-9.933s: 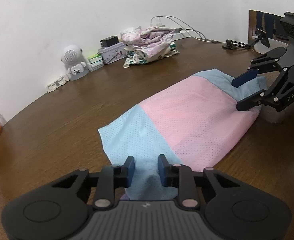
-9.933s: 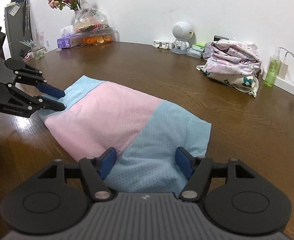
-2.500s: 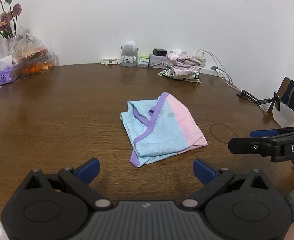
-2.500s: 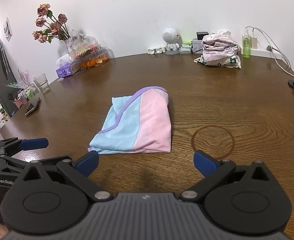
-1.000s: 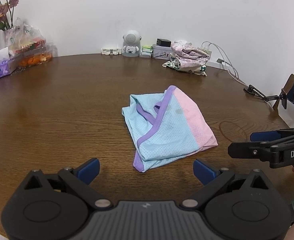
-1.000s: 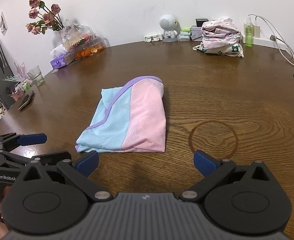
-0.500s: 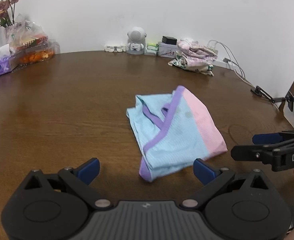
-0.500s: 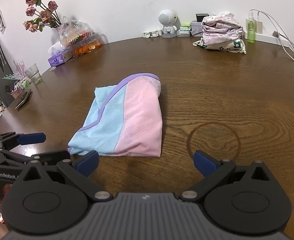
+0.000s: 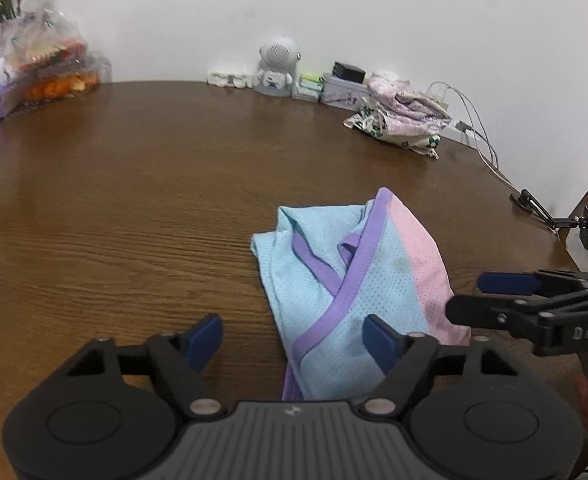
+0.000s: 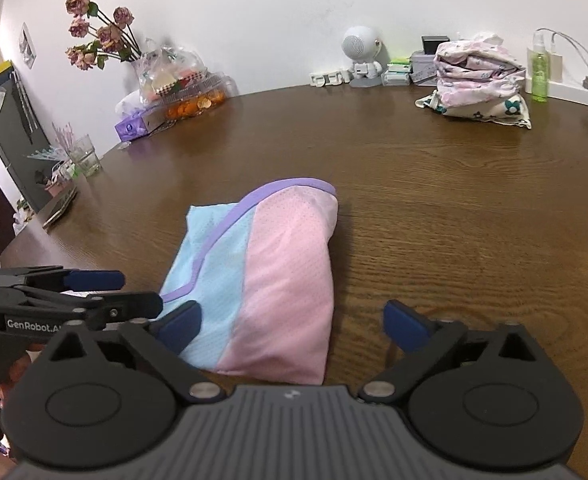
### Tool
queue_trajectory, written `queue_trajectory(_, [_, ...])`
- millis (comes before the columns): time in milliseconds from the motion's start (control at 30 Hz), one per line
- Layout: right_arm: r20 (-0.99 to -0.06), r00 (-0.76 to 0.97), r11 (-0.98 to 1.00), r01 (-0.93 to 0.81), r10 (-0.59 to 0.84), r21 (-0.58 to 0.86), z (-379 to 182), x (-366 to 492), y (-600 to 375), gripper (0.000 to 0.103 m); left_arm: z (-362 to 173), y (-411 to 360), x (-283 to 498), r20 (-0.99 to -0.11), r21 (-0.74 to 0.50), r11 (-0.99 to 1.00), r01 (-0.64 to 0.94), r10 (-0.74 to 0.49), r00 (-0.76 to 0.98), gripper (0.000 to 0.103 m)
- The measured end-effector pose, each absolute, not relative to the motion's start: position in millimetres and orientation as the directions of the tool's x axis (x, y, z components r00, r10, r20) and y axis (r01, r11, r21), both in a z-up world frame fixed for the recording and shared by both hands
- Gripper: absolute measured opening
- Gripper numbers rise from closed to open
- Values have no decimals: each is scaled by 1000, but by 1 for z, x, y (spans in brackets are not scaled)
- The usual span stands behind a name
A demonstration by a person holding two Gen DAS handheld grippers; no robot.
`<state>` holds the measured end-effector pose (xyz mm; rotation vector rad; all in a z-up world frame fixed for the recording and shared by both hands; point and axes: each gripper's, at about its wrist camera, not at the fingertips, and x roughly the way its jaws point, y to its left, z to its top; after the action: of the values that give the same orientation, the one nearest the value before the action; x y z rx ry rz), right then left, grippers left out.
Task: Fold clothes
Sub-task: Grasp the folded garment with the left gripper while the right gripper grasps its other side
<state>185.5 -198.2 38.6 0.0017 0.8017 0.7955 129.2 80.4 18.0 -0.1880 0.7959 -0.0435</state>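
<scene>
Left wrist view: our left gripper (image 9: 292, 336) has its fingers spread wide, holding nothing, and they straddle the near corner of the folded shirt (image 9: 357, 280), which lies on the brown wooden table (image 9: 134, 200). The shirt is light blue and pink with purple trim, and its near edge runs under the gripper body. Our right gripper (image 9: 467, 296) comes in from the right, its two fingers parted, with the lower tip just beside the shirt's pink edge; we cannot tell whether it touches.

In the right wrist view, our right gripper (image 10: 294, 322) is also wide and empty, with the shirt (image 10: 270, 276) between its fingers and the left gripper (image 10: 132, 292) at the shirt's blue corner. Against the wall we see a pile of floral clothes (image 10: 477, 80), a small white robot figure (image 10: 361, 56) and a vase of dried roses (image 10: 106, 36).
</scene>
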Motion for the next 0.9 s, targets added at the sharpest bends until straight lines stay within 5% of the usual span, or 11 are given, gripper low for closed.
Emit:
queue_trajectory(100, [-643,414,710,-637,645,302,35,196,-196,80,15,81,136,-714,-193,981,-32,-118,690,57])
queue_trajectory(567, [-643,338,666,-646,687,372,21,224,-191,64,7,84,160,-732,-247,969,-17,-175,659,55])
queue_trajectory(700, [-631,300,637,-652,715,411,18,228,-191,42,7,84,165,-731,-267,964,-8,-197,654,41])
queue_trajectory(900, [-618,265,608,-657,740,446,14,232,-189,32,6,85,172,-728,-297,955,5,-230,646,20])
